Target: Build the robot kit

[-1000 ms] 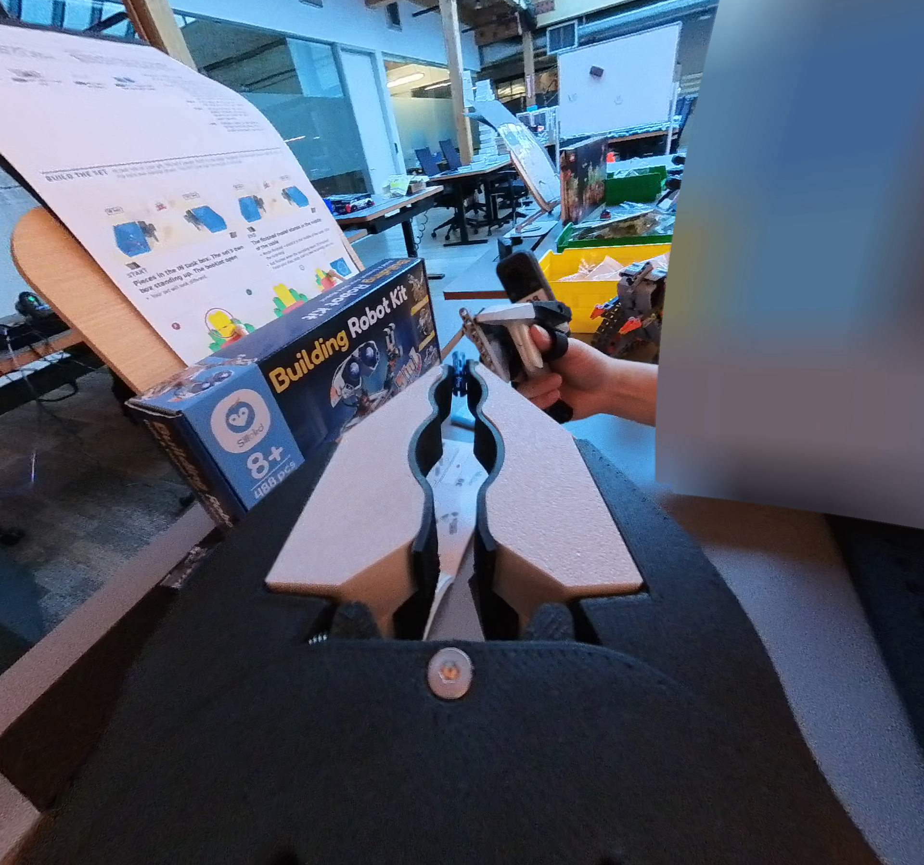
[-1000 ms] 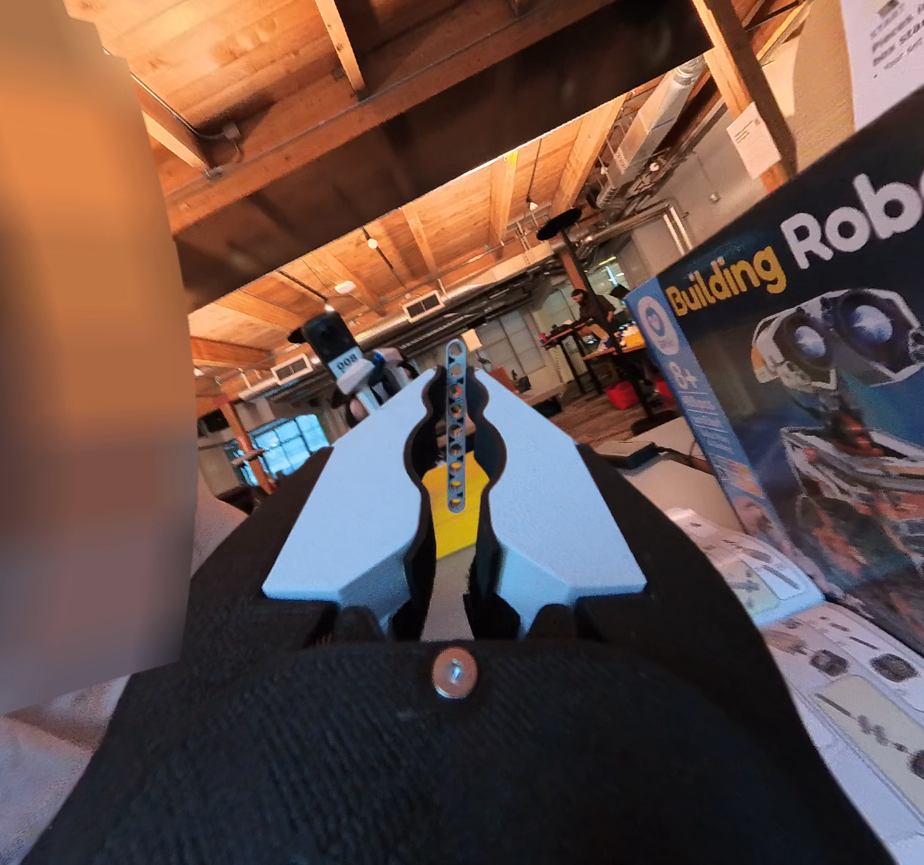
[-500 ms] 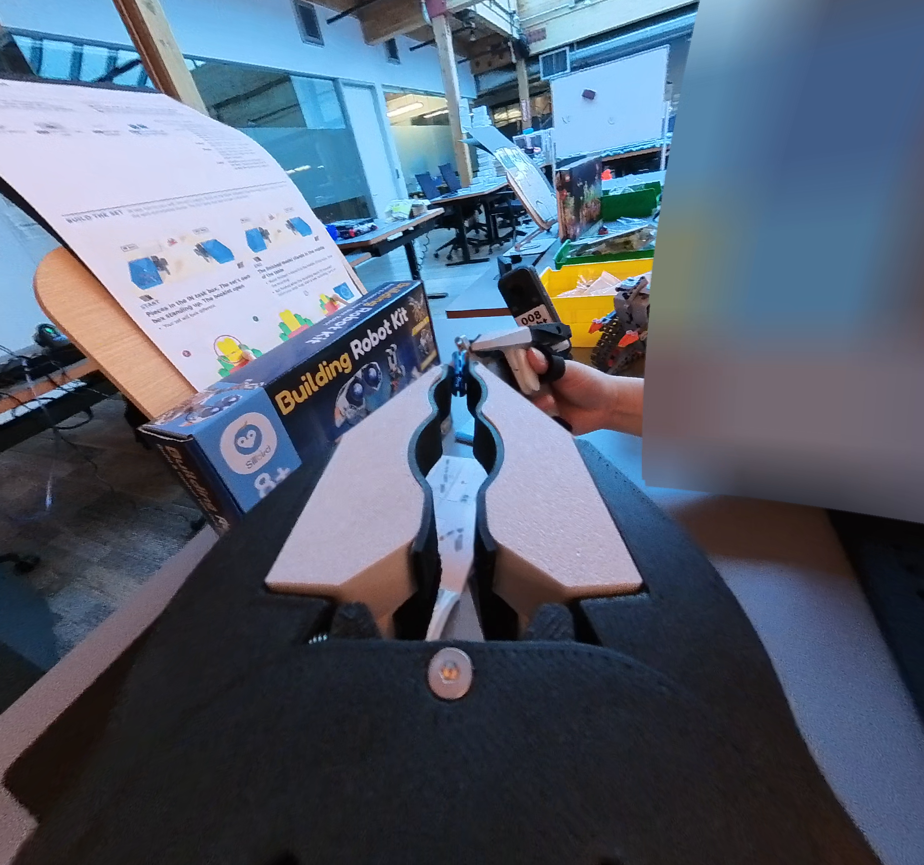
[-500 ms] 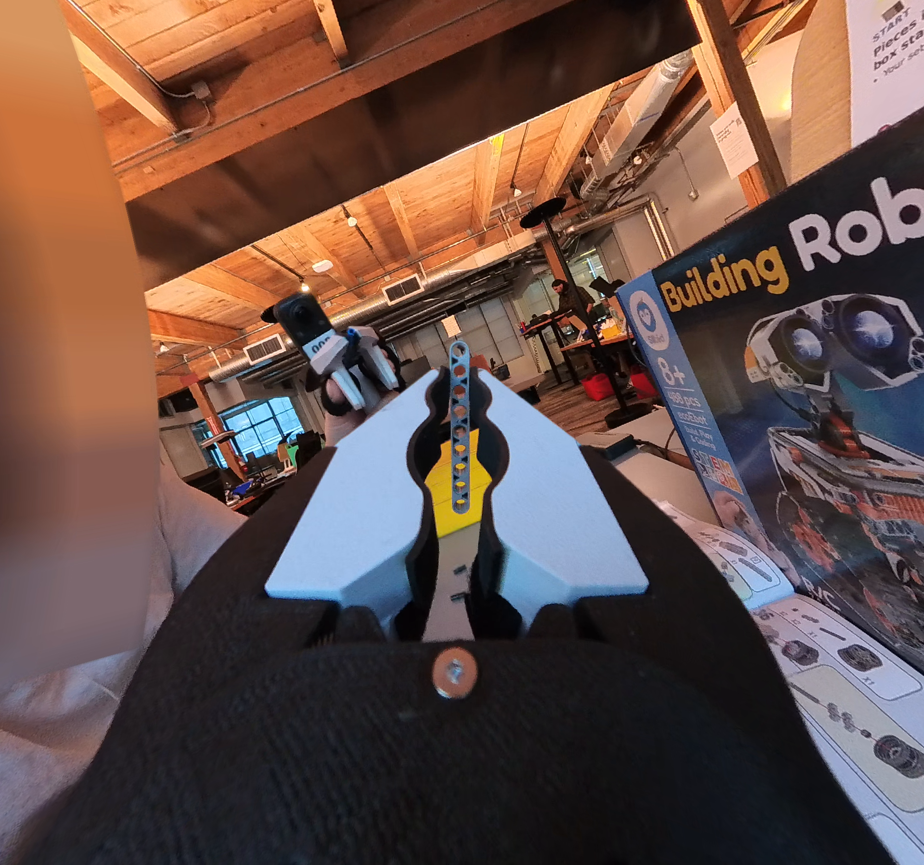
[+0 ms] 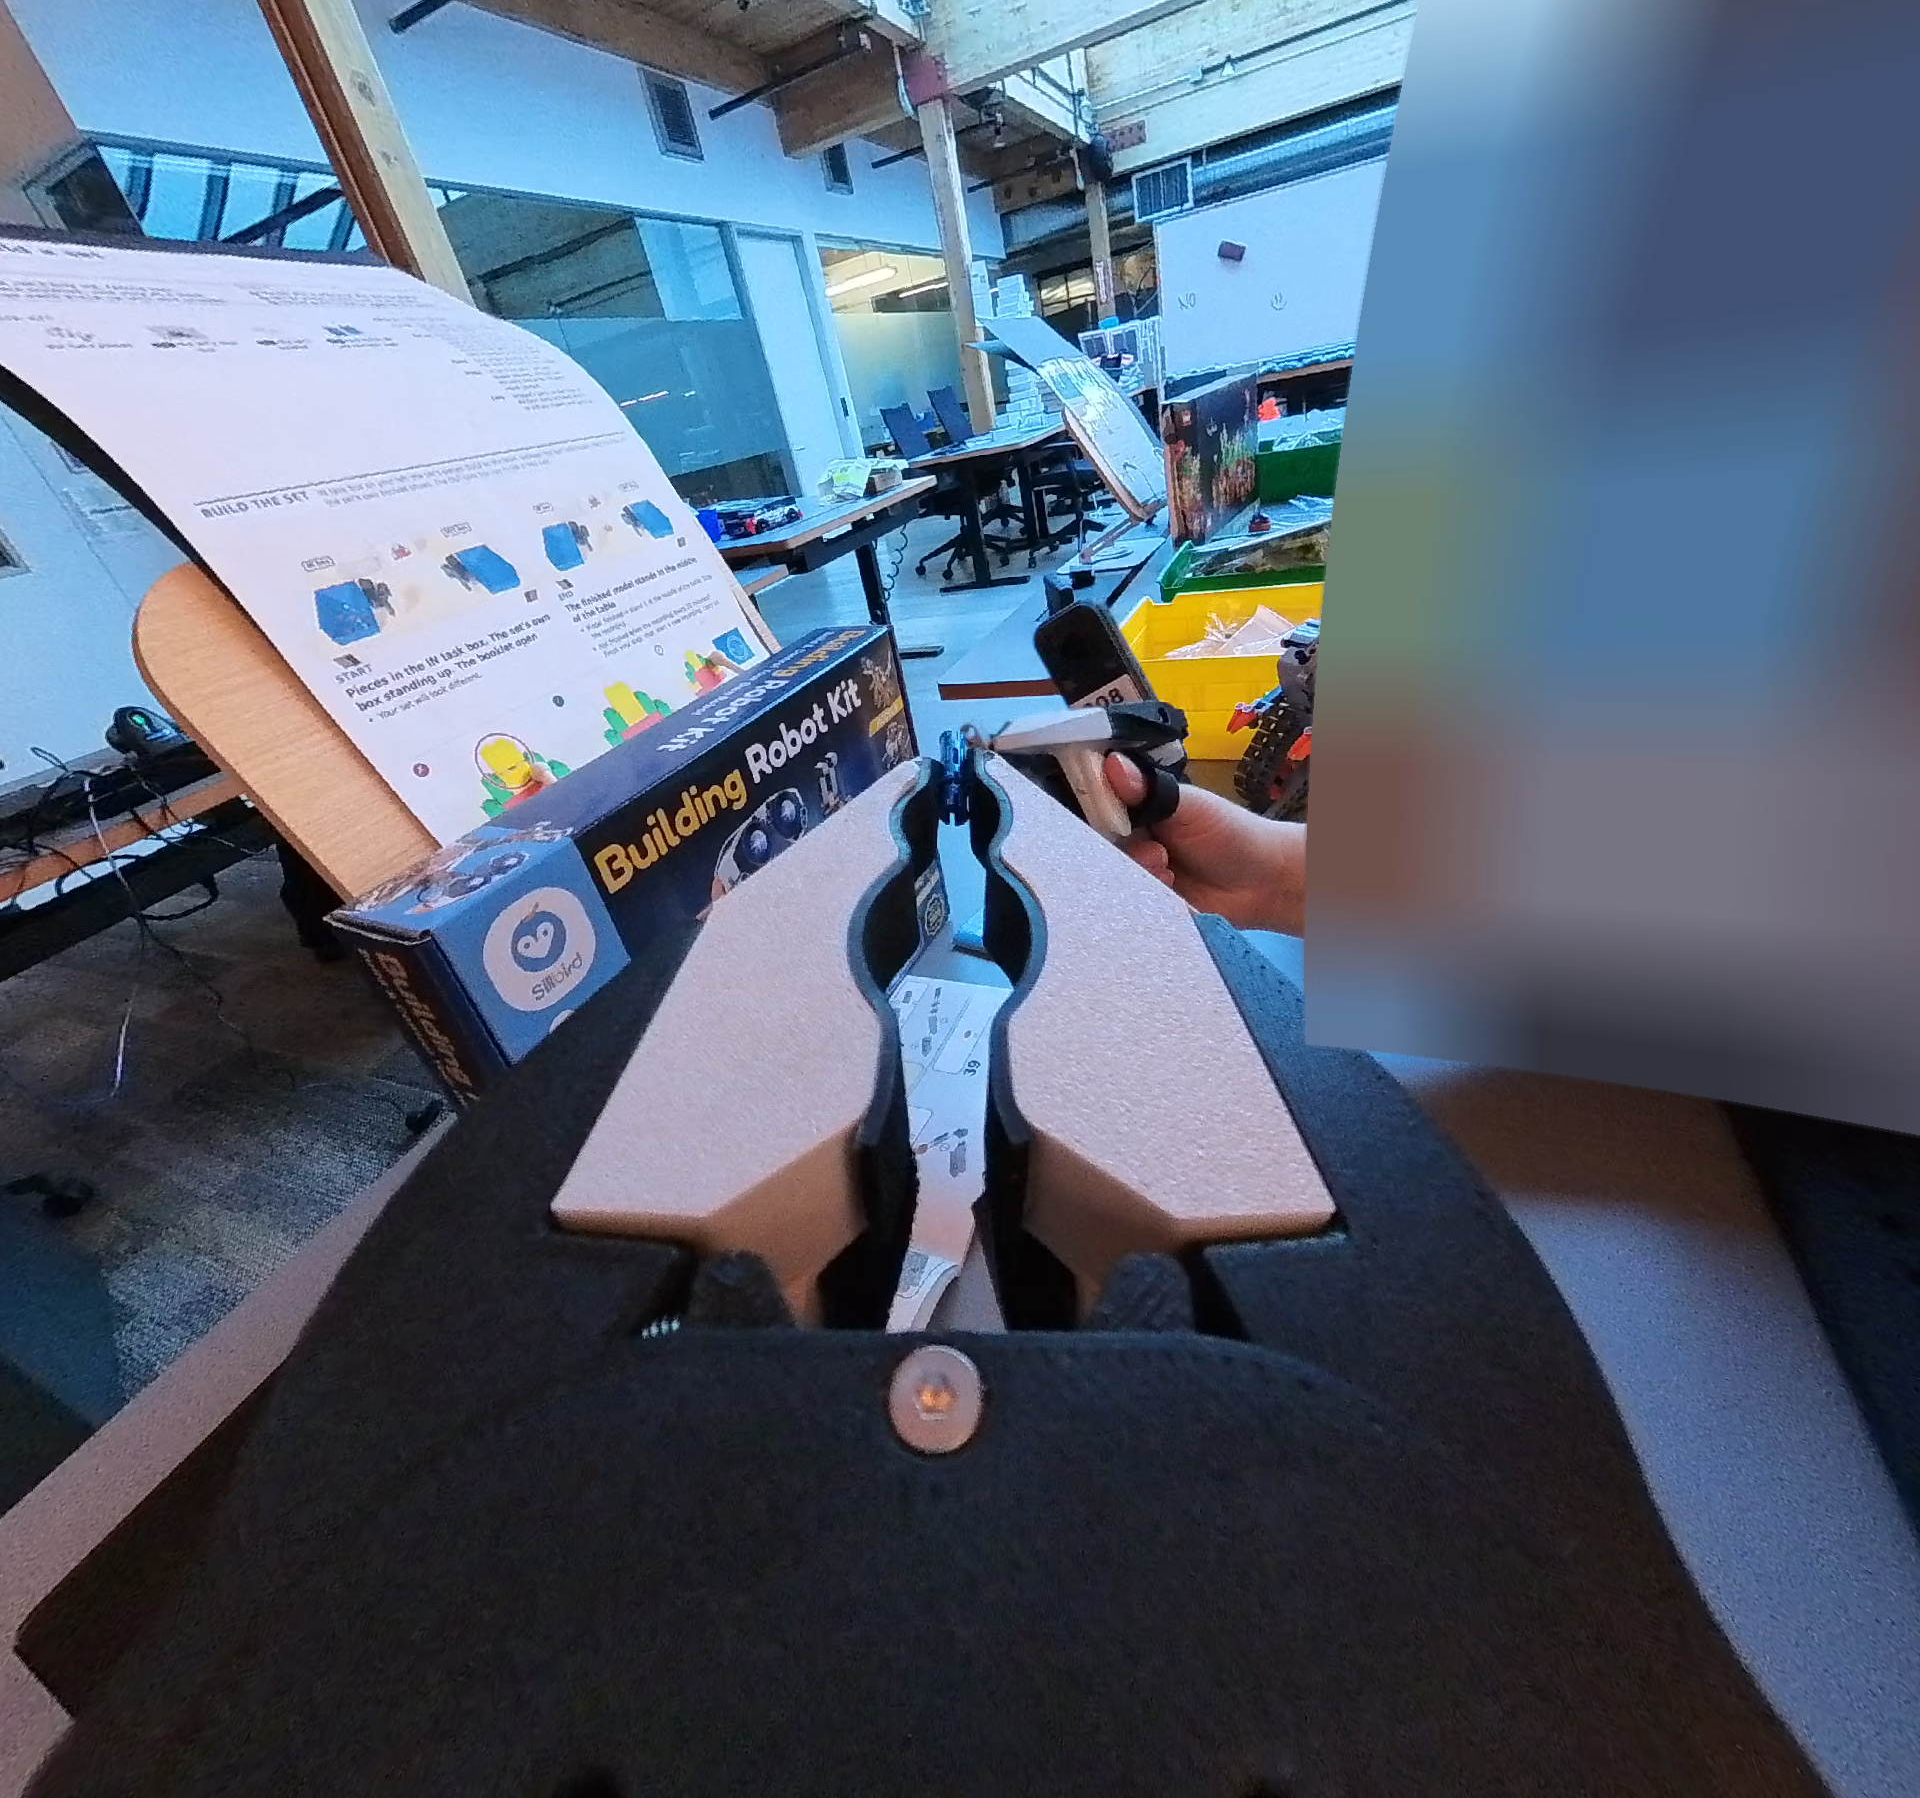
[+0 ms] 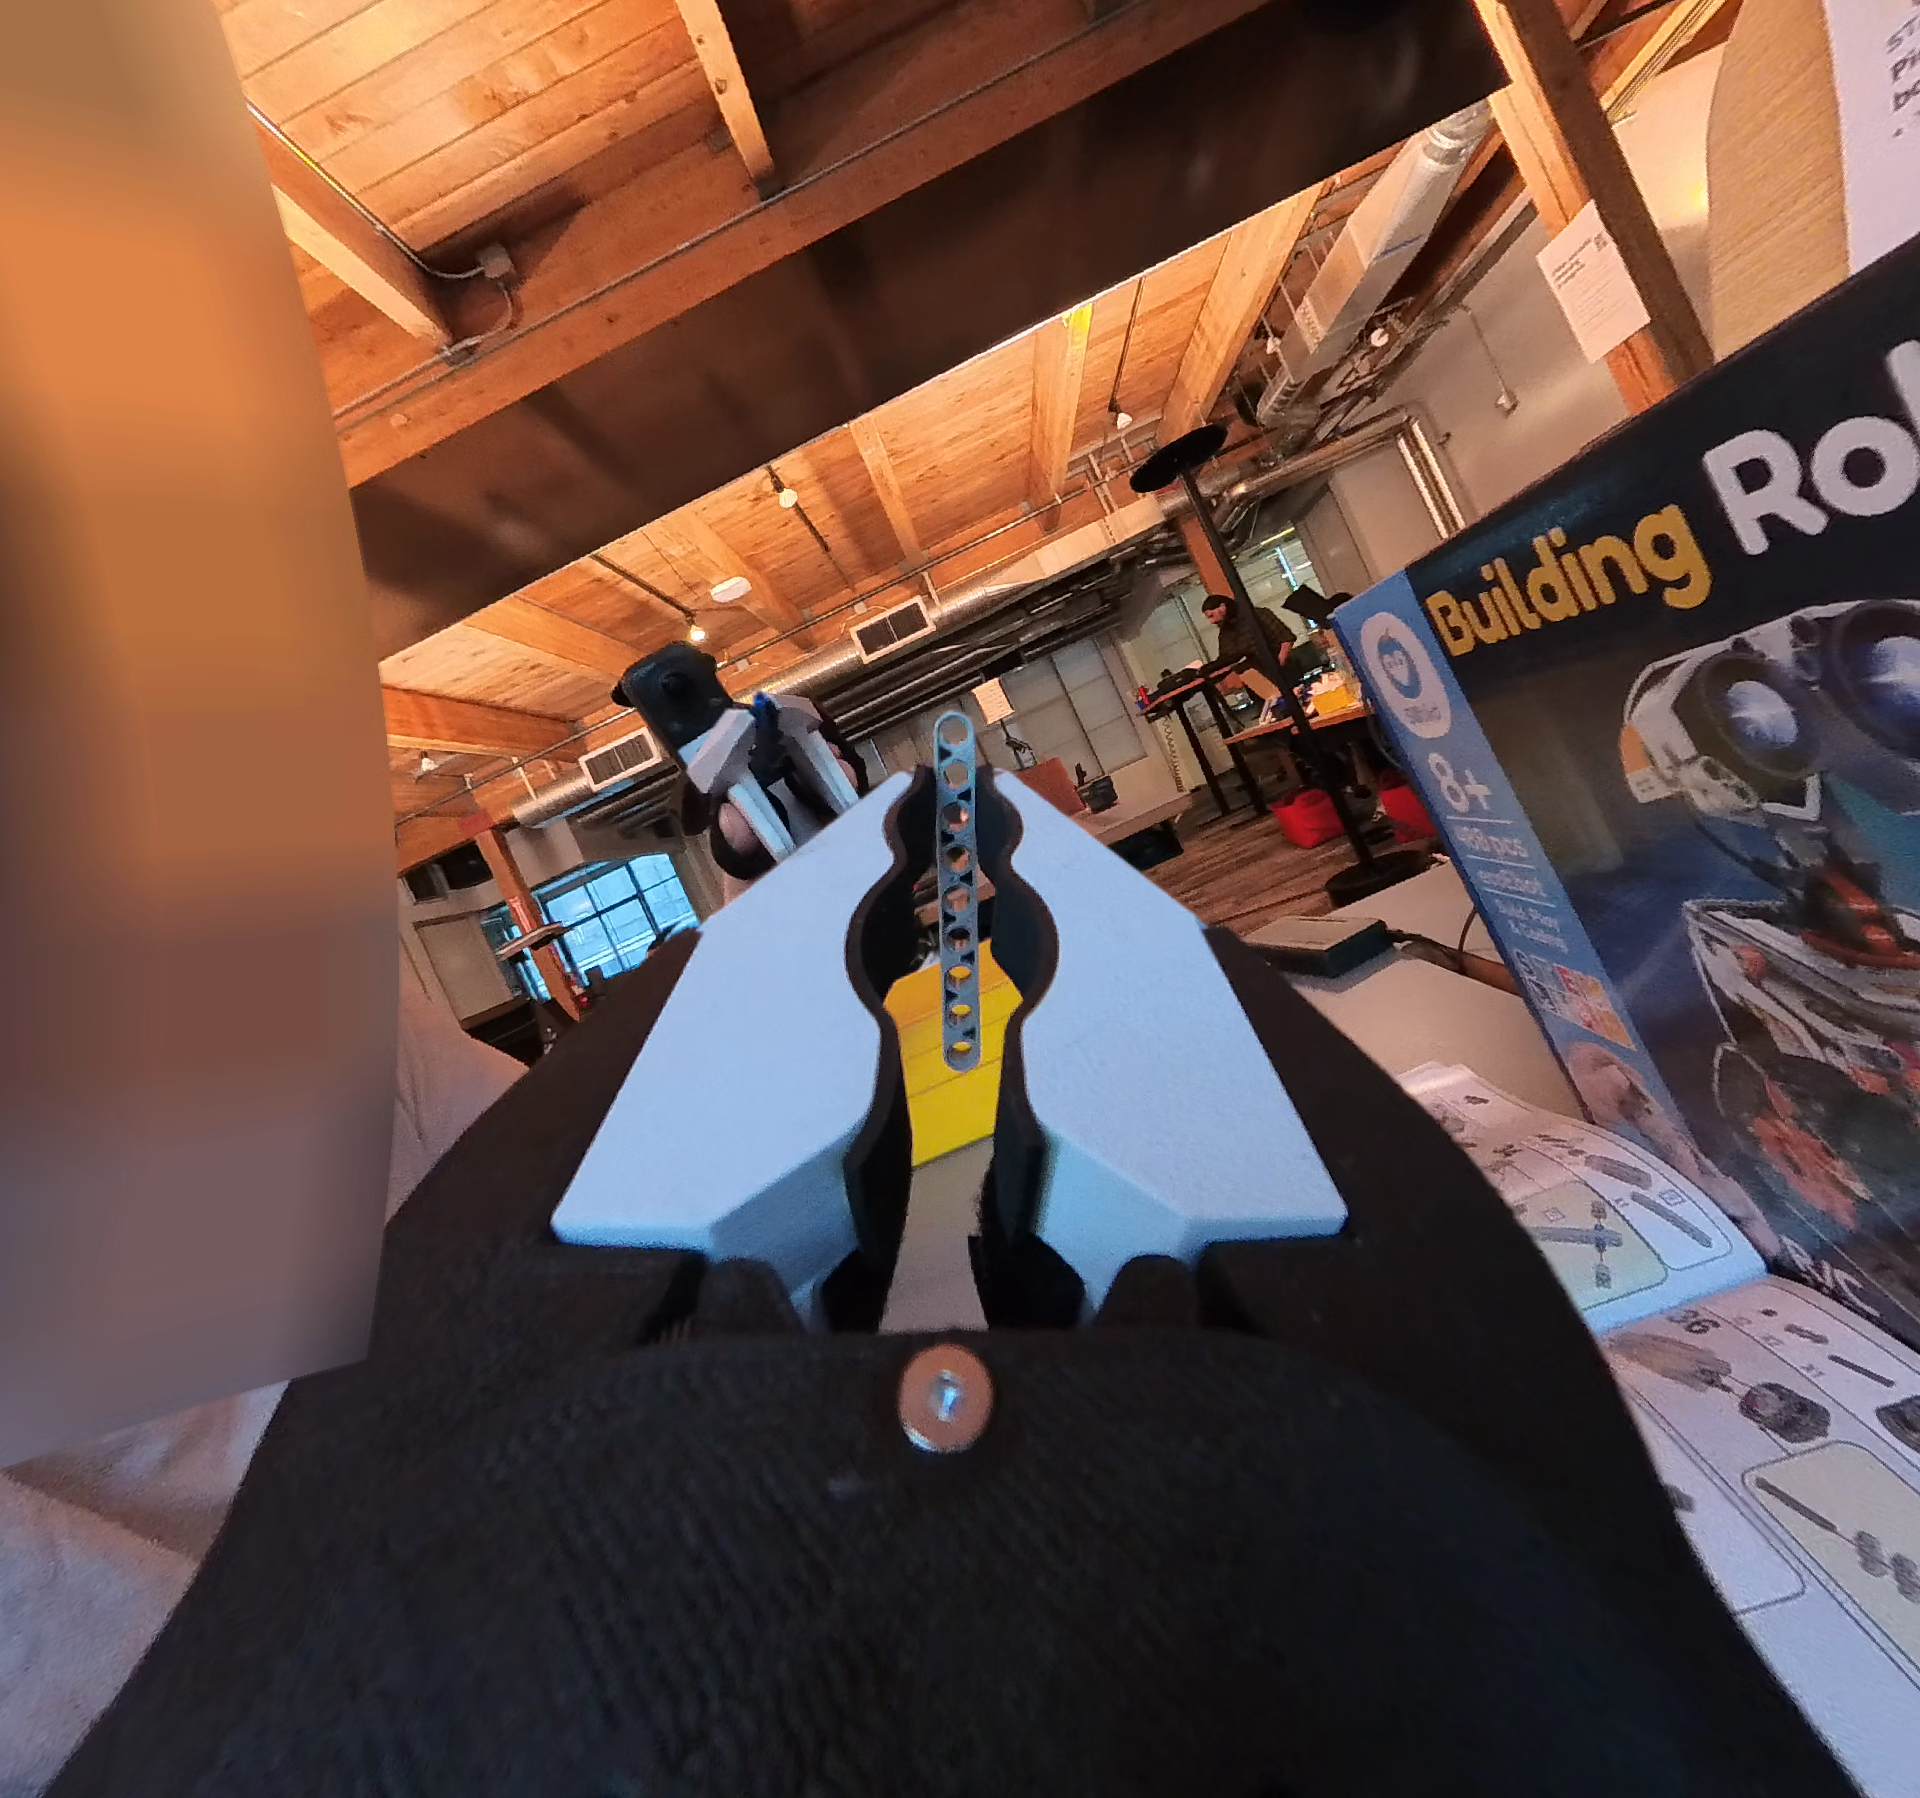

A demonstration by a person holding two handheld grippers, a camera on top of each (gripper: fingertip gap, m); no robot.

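Observation:
My left gripper [image 5: 961, 774] is shut on a small blue pin [image 5: 952, 778] at its fingertips. My right gripper [image 6: 954, 784] is shut on a grey beam with a row of holes [image 6: 956, 891], held upright between the tips. Both are raised above the table and face each other. The right gripper also shows in the left wrist view [image 5: 1081, 735], just beyond my left tips, its beam end close to the blue pin. The left gripper shows in the right wrist view [image 6: 764, 746], up and left of the beam's top.
A dark blue kit box [image 5: 644, 855] stands to the left, also in the right wrist view [image 6: 1704, 813]. An open instruction booklet [image 6: 1621, 1229] lies on the table. A curved instruction sheet [image 5: 343, 522] leans on a wooden stand. A yellow bin [image 5: 1216, 668] sits behind. Some 15 cm of space lies between my two pairs of fingers.
The two grippers have come closer together. The right gripper's beam tip now sits near the blue pin in my left tips. Both stay shut.

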